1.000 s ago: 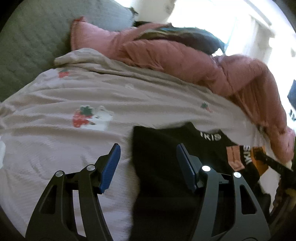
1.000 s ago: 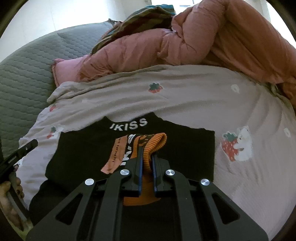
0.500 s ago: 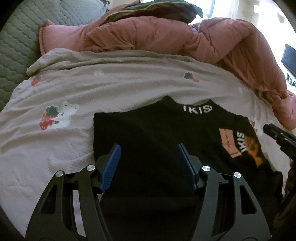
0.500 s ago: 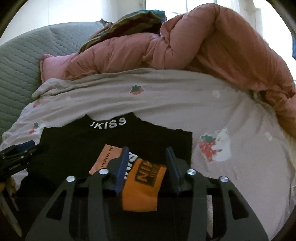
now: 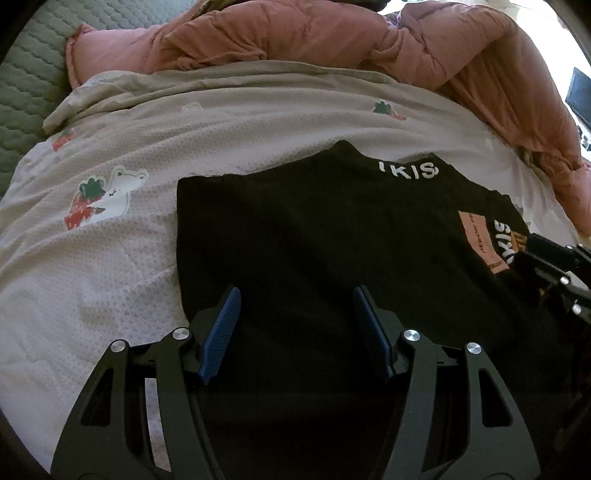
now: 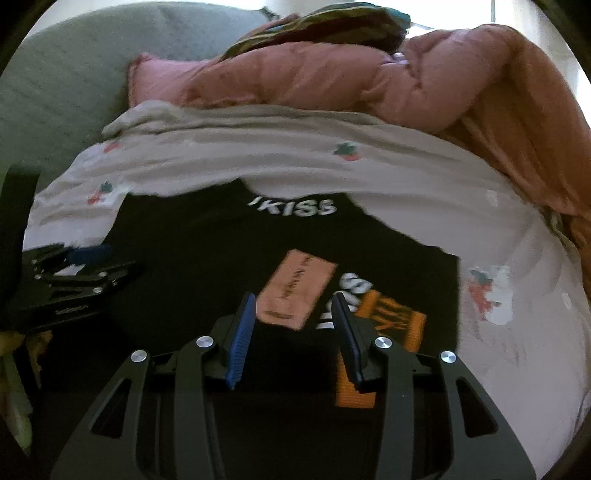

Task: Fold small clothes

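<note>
A black top with white "KISS" lettering at its collar lies flat on the bed sheet. My left gripper hovers open just above the top's left half, nothing between its blue pads. At the right edge of that view the right gripper shows from the side. In the right wrist view my right gripper stands open over the top's right side, above a pink patch. An orange ribbed cuff lies on the black cloth beside its right finger. The left gripper sits at that view's left edge.
A bulky pink quilt is heaped along the far side of the bed. A grey quilted headboard stands at the far left. Dark striped cloth lies on top of the quilt. The sheet carries strawberry and bear prints.
My right gripper let go of the orange cuff and opened; the cuff now lies flat on the top. My left gripper slid right over the black top and sank closer to it.
</note>
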The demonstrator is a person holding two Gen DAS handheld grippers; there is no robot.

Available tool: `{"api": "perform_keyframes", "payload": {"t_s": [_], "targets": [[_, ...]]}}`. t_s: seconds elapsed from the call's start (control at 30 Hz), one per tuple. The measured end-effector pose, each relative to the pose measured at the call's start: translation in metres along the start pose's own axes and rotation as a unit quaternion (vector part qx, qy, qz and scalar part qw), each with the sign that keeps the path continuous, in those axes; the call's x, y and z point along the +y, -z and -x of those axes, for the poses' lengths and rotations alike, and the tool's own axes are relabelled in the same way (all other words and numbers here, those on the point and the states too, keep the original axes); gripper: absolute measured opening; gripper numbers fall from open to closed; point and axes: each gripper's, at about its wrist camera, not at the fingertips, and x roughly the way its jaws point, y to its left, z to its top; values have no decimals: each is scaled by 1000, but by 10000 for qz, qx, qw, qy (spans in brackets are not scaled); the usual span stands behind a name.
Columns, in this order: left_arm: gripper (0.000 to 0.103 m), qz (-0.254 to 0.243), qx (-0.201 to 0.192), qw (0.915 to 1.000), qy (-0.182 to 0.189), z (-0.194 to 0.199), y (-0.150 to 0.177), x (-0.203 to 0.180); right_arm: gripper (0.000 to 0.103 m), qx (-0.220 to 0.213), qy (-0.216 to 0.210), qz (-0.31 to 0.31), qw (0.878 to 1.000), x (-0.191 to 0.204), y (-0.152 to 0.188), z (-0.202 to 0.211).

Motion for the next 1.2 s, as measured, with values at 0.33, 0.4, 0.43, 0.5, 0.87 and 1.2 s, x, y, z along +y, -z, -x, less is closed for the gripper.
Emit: {"api": "perform_keyframes", "payload": {"t_s": [0.33, 0.4, 0.43, 0.5, 0.87, 1.2], "targets": [[55, 70, 14, 9999, 89, 0, 0, 3, 49, 584, 177, -356, 9975, -29, 23, -26], [55, 62, 6, 9999, 83, 0, 0, 3, 49, 574, 247, -280, 9976, -26, 24, -26], [55, 60, -2, 9999, 80, 0, 0, 3, 50, 567, 263, -269, 9977, -25, 24, -26], [55, 78, -20, 9999, 95, 1, 1, 4, 51, 551, 234, -326, 9977, -26, 25, -25], [55, 84, -82, 9999, 123, 8, 3, 3, 58, 508, 187, -511, 9972, -28, 26, -19], [62, 72, -145, 9997, 170, 18, 6, 3, 73, 352, 163, -675, 9970, -31, 27, -6]]}}
